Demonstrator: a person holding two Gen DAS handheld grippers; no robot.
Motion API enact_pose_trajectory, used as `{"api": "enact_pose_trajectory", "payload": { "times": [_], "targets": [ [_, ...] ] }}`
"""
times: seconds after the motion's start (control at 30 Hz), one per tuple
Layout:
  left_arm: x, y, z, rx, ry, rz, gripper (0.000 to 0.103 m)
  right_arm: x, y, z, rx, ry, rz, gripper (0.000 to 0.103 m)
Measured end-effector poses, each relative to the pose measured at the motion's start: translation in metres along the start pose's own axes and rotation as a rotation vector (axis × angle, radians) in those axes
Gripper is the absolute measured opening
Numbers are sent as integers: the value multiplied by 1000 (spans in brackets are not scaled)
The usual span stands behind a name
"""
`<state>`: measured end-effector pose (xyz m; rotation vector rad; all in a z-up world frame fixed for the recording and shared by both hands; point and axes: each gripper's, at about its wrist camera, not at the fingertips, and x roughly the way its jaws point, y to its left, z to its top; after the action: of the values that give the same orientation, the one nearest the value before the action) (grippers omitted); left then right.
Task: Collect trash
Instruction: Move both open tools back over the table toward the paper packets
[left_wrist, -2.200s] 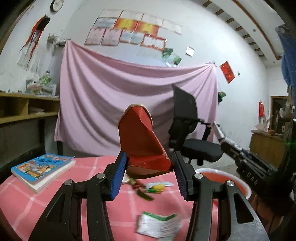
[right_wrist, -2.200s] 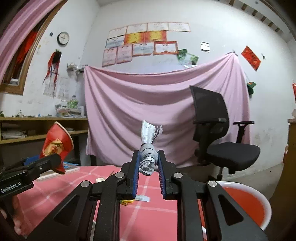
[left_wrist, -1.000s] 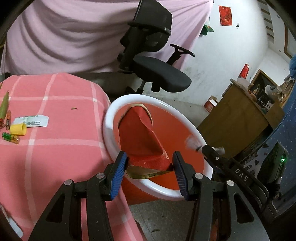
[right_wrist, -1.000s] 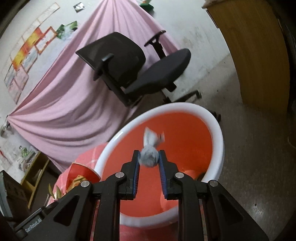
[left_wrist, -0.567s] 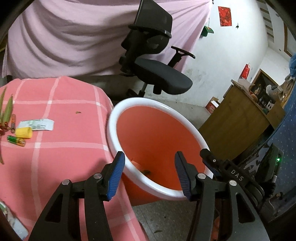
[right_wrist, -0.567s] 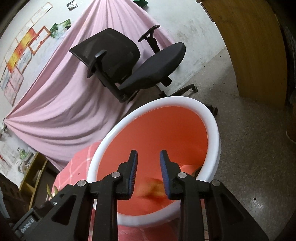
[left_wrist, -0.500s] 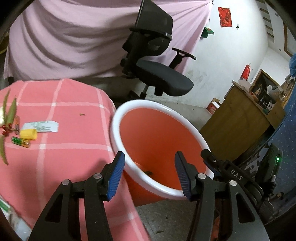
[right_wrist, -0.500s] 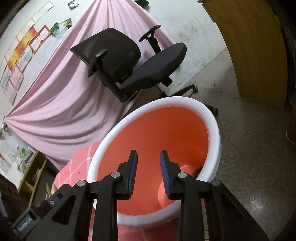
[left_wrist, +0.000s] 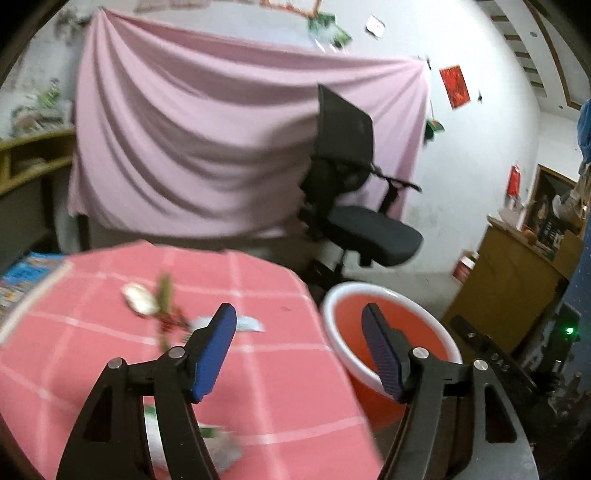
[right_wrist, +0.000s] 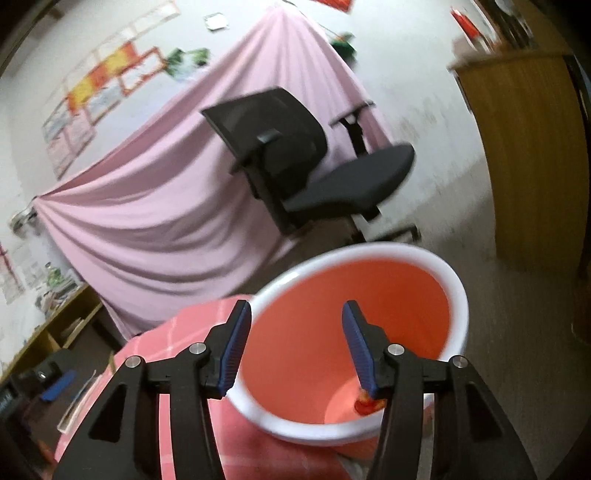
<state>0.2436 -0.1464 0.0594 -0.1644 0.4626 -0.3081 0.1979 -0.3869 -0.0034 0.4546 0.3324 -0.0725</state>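
An orange bin with a white rim (left_wrist: 436, 325) (right_wrist: 458, 288) stands on the floor beside the table's right edge. My left gripper (left_wrist: 299, 350) is open and empty above the pink checked tablecloth (left_wrist: 92, 354), pointing across the table. Scattered trash lies on the cloth: a pale round scrap (left_wrist: 138, 298), green and red bits (left_wrist: 166, 310), a small white label (left_wrist: 247, 324), and a crumpled wrapper (left_wrist: 218, 446) near the gripper's base. My right gripper (right_wrist: 295, 347) is open and empty over the bin's mouth. A red piece (right_wrist: 364, 402) lies at the bin's bottom.
A black office chair (left_wrist: 354, 206) (right_wrist: 295, 155) stands behind the bin before a pink hanging cloth (left_wrist: 184, 140). A wooden cabinet (left_wrist: 517, 280) is at the right. A book (left_wrist: 22, 273) lies at the table's left edge. Shelves (right_wrist: 55, 325) line the left wall.
Both grippers let their trash fall into the bin and opened. My left gripper has swung up and back towards the table. My right gripper has opened wider and lifted slightly.
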Motion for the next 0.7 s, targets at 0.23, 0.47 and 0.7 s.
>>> {"api": "enact_pose_trajectory", "payload": {
  "times": [0.23, 0.47, 0.7],
  "targets": [
    [-63, 49, -11, -84, -169, 114, 101, -25, 44, -1, -76, -158, 85, 98],
    [-95, 85, -26, -100, -232, 228, 101, -45, 81, -9, -156, -257, 134, 103],
    [-109, 101, -51, -76, -255, 269, 101, -63, 119, -30, -291, -283, 196, 103]
  ]
}}
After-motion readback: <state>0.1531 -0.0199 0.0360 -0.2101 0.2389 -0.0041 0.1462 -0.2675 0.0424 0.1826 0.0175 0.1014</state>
